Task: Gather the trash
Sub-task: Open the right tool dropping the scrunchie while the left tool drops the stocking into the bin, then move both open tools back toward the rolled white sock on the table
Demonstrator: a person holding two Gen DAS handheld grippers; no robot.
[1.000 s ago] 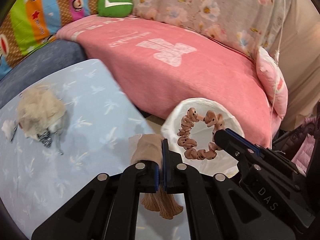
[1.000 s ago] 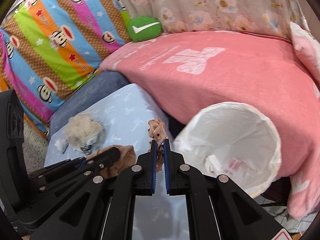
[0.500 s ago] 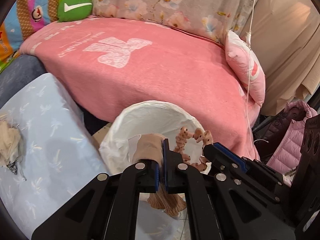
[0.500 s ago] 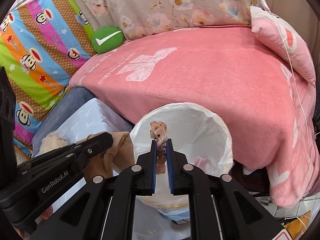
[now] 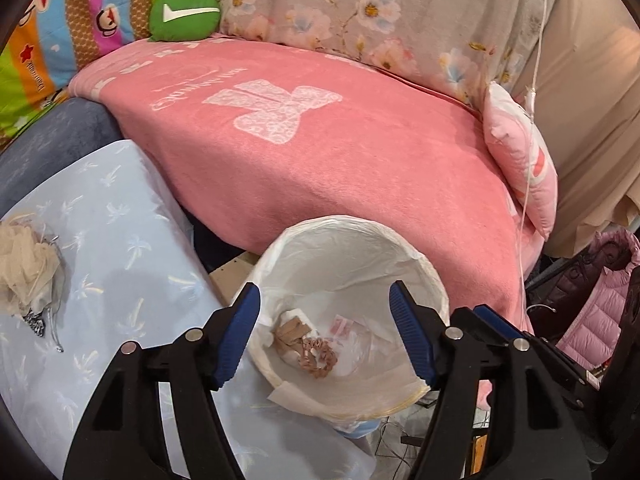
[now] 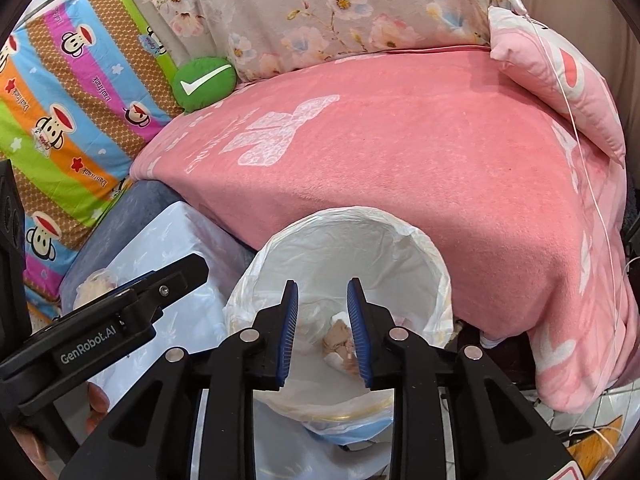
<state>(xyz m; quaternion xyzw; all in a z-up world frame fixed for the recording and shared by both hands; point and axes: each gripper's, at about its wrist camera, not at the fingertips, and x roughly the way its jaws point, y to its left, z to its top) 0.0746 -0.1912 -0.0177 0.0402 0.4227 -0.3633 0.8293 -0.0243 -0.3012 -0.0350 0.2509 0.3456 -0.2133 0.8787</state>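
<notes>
Both hand-held grippers are hovering over the lined trash bin (image 5: pixel 420 276). The left hand-held gripper (image 5: pixel 325 334) and right hand-held gripper (image 6: pixel 323 330) have just been opening, nothing between their jaws. The brown scrunchie (image 5: pixel 318 358) and beige stocking (image 5: pixel 290 330) are lying inside the trash bin.

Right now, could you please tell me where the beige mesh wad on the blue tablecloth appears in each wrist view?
Left wrist: beige mesh wad at far left edge, on the tablecloth.
Right wrist: lower left, mostly hidden behind the left tongs.
Shared landmark: white-lined trash bin, bottom centre in both.
</notes>
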